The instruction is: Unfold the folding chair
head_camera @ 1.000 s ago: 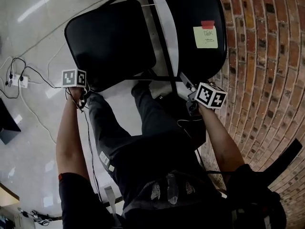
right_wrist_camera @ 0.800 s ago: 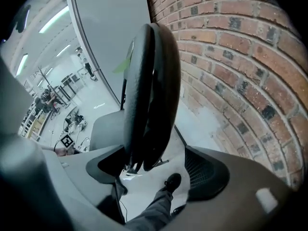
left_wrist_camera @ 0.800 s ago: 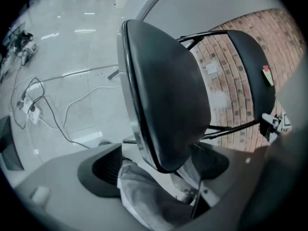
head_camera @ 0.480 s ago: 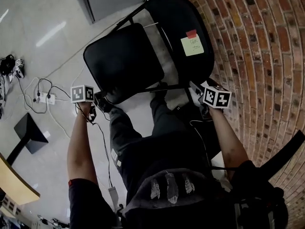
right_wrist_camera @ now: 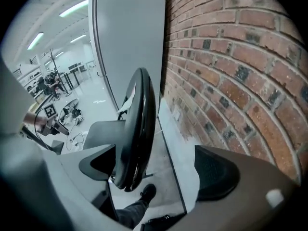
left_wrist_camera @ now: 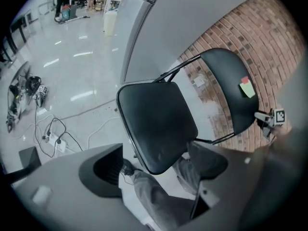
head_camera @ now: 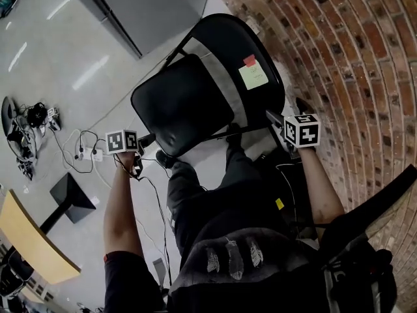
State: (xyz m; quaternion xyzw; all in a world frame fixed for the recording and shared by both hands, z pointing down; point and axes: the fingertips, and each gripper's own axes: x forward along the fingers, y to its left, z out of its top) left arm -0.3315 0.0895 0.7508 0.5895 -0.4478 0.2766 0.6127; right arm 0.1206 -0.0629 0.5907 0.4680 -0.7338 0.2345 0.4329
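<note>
You've let go and lifted clear: left gripper [left_wrist_camera: 154, 170] spread and empty, right gripper [right_wrist_camera: 156, 170] opening wide, pinching nothing. The folding chair [head_camera: 186, 103] stands unfolded beside the brick wall [head_camera: 345, 57], so the job looks done.

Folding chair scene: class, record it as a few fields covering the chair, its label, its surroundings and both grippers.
Chair: unfolded, standing on the floor
Note: yellow, on the backrest, red tape at its top edge
Wall: brick, beside the chair
Left gripper: open, empty, clear of the chair
Right gripper: jaws opening, gripping nothing
</note>
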